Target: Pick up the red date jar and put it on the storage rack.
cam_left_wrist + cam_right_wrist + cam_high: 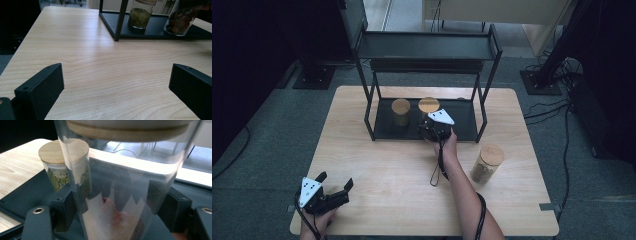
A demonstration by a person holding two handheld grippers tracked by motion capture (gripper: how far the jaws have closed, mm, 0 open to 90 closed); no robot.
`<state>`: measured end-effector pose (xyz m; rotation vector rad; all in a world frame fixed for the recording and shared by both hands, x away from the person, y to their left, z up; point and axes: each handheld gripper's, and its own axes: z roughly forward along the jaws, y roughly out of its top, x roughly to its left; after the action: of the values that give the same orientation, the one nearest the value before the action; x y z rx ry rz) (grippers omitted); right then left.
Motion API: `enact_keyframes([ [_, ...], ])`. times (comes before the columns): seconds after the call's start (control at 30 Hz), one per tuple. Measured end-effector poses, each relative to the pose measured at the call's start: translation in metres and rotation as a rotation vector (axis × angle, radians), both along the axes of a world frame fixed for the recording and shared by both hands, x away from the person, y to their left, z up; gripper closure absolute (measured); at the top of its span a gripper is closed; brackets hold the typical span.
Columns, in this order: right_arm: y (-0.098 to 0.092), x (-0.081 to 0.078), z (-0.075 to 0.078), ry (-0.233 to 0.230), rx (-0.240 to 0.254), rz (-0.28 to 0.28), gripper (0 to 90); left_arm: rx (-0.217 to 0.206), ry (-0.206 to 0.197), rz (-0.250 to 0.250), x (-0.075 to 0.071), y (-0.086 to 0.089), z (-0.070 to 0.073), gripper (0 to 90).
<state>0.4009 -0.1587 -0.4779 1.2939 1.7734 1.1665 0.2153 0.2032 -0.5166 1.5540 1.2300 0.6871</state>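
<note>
Three jars are out; the right tool (430, 131) is clamped round the glass jar (125, 195) with reddish pieces inside, on the lower shelf of the black rack (464, 131), beside the jar of green beans (401, 112). I'd judge it smooth, brittle and fairly heavy, best held mid-wall below the wooden lid (429, 104). The left tool (336, 186) rests wide open, holding nothing, near the front edge of the pale wooden desk (377, 175). A third jar (487, 163) stands apart. Grey carpet and cables surround everything.
</note>
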Motion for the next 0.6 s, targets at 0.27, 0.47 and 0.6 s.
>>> enact_keyframes([
  [0.27,0.007,0.01,-0.004,0.001,-0.008,0.005,26.0,-0.006,0.0,-0.003,0.0,0.001,0.0,0.0],
  [0.47,0.007,0.016,-0.008,-0.021,0.006,0.0,26.0,-0.005,-0.001,-0.005,0.0,0.001,0.0,0.0],
  [0.6,0.008,0.022,-0.008,-0.018,0.005,-0.012,26.0,-0.005,0.0,-0.004,0.0,0.0,0.0,0.0],
])
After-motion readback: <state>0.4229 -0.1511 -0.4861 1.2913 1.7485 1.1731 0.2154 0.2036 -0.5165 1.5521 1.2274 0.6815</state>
